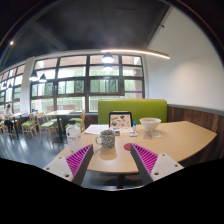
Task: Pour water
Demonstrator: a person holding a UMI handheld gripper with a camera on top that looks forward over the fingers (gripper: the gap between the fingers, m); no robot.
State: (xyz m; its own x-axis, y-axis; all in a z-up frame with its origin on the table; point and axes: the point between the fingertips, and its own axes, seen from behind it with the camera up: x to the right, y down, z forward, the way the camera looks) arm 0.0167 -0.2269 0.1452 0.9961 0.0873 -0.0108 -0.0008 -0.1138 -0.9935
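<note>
I'm lining up on the cup (107, 139) — hand-held gripper (110, 158) released, fingers apart — next I close in on the surface (180, 140)

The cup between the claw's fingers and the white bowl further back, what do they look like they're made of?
The cup looks like patterned ceramic or printed paper; its dark speckled wall leaves that open. The white bowl looks like glazed ceramic or plastic, smooth and pale. Both stand on the table, a light wood-look top. The claw is open.

Cup (107, 139) on table (175, 140) between tongs (111, 160); bowl (150, 125) beyond, right.
</note>
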